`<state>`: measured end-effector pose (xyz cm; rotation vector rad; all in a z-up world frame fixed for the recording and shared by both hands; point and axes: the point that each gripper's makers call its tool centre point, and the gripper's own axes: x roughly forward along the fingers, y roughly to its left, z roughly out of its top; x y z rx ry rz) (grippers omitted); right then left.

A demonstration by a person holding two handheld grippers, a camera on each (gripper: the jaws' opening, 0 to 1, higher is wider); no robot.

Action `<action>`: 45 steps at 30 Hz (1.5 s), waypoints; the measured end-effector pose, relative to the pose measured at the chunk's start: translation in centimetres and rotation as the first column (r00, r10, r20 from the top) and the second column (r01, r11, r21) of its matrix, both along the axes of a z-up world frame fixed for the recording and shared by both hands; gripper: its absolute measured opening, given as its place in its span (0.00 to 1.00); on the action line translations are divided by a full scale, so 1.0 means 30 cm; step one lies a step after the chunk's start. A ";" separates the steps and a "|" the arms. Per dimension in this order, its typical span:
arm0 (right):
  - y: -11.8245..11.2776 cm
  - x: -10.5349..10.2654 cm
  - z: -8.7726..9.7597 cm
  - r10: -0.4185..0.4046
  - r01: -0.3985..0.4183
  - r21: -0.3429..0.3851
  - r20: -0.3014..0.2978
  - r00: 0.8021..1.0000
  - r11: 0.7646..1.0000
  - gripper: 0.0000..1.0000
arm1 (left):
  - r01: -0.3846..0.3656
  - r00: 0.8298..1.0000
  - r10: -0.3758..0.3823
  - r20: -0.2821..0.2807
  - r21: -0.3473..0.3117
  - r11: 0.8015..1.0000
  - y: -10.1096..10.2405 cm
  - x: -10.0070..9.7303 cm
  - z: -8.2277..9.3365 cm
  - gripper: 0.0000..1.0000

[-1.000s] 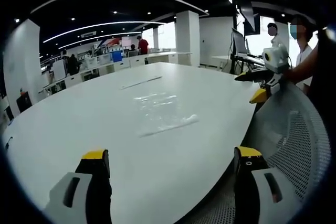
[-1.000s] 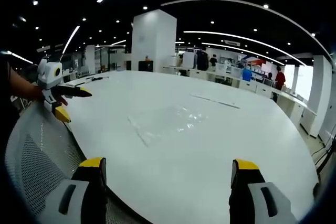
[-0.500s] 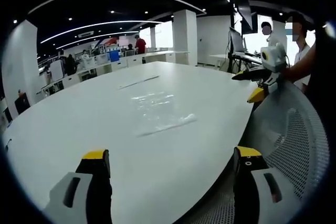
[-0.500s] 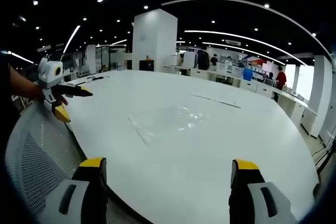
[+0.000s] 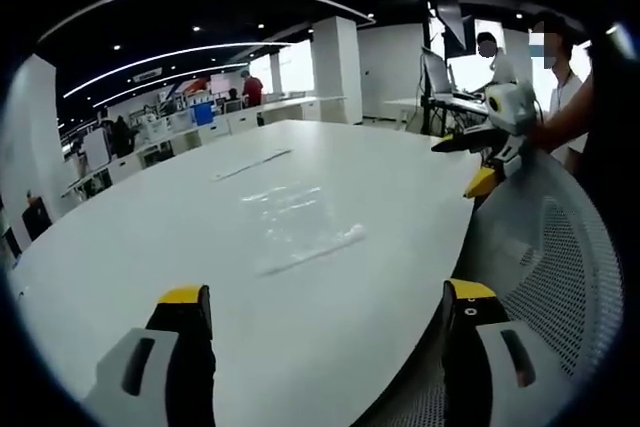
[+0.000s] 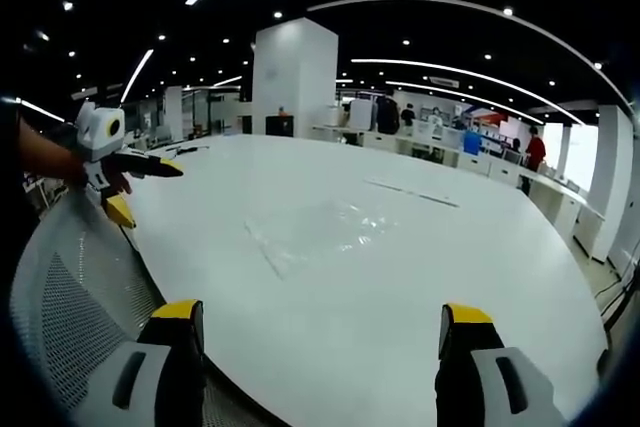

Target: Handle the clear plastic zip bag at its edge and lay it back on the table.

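Observation:
The clear plastic zip bag (image 5: 295, 222) lies flat on the white table (image 5: 150, 247), its zip edge nearest me. My left gripper (image 5: 325, 292) stands open at the table's near edge, short of the bag, with nothing between its jaws. In the right gripper view the same bag (image 6: 320, 232) rests mid-table, and my right gripper (image 6: 320, 312) is open and apart from it. Each gripper shows in the other's view: the right gripper (image 5: 468, 162) at the right, the left gripper (image 6: 140, 187) at the left, both held in hands over the table's rim.
A grey mesh chair back (image 5: 560, 277) sits against the table edge between the grippers, also visible as the chair back (image 6: 70, 287). A thin strip (image 6: 410, 193) lies farther along the table. Desks, monitors and people stand in the office behind.
The left gripper has lifted and tilted slightly, shifting its view. The bag lies where it was, and the right gripper holds still.

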<state>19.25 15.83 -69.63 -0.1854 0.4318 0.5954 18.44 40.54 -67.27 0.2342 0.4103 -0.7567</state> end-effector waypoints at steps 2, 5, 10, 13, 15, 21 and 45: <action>0.001 0.000 0.001 0.001 -0.001 0.000 0.001 1.000 1.000 0.98 | 0.008 1.000 -0.008 0.006 0.008 1.000 0.001 0.007 0.006 0.95; 0.002 -0.001 0.001 0.002 -0.002 0.001 0.002 1.000 1.000 0.98 | 0.012 1.000 -0.012 0.014 0.015 1.000 0.007 0.021 0.015 0.95; 0.004 -0.001 0.003 0.001 -0.001 0.003 0.003 1.000 1.000 0.98 | 0.022 0.999 -0.023 0.022 0.035 0.999 0.017 0.040 0.022 0.93; 0.003 -0.002 0.004 -0.001 0.001 0.002 0.003 1.000 1.000 0.98 | 0.037 0.999 -0.039 0.028 0.058 0.998 0.021 0.056 0.023 0.92; 0.003 -0.002 0.004 -0.001 0.001 0.003 0.002 1.000 1.000 0.98 | 0.047 0.998 -0.049 0.032 0.071 0.996 0.023 0.070 0.025 0.91; 0.002 -0.003 0.005 -0.003 0.003 0.003 0.000 1.000 1.000 0.97 | 0.077 0.995 -0.082 0.048 0.107 0.991 0.023 0.112 0.040 0.89; -0.001 -0.005 -0.004 -0.003 0.003 -0.002 -0.012 1.000 1.000 0.96 | 0.216 0.973 -0.229 0.023 0.250 0.944 0.019 0.216 0.002 0.81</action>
